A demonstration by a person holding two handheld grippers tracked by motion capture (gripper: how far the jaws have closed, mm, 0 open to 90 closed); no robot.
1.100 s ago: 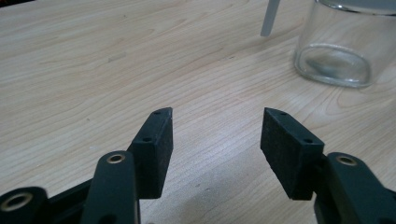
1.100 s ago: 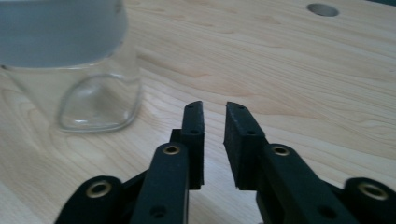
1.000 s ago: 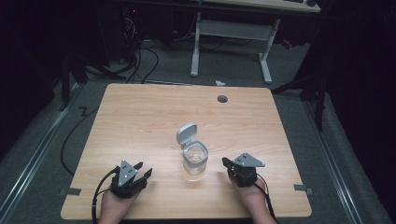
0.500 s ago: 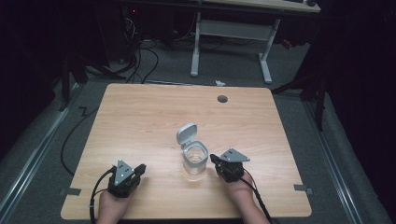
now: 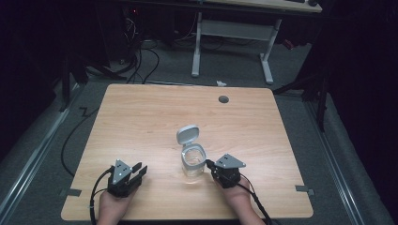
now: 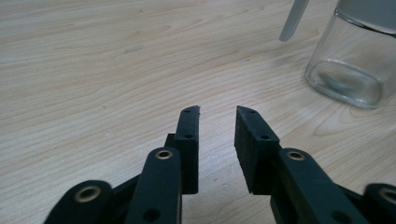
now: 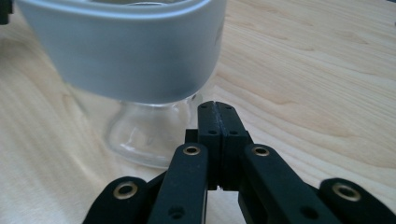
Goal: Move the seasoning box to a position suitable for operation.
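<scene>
Jar: clear square glass jar with grey collar and flipped-up lid (image 5: pixel 193 159), standing near the front middle of the light wooden table (image 5: pixel 141 122).
Right gripper (image 7: pixel 216 106): jaws pressed together, tips just beside the jar's right side.
Left gripper (image 6: pixel 217 112): jaws slightly apart, empty, left of the jar.

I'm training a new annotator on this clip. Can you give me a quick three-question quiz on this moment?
1. True or false: the glass jar has its flip lid open.
2. Which claw is shut: the left claw or the right claw?
3. Multiple choice: what is the right claw holding? A) the jar's collar B) the lid C) nothing

Key: 1. true. 2. the right claw. 3. C, it is shut on nothing, close beside the jar.
</scene>
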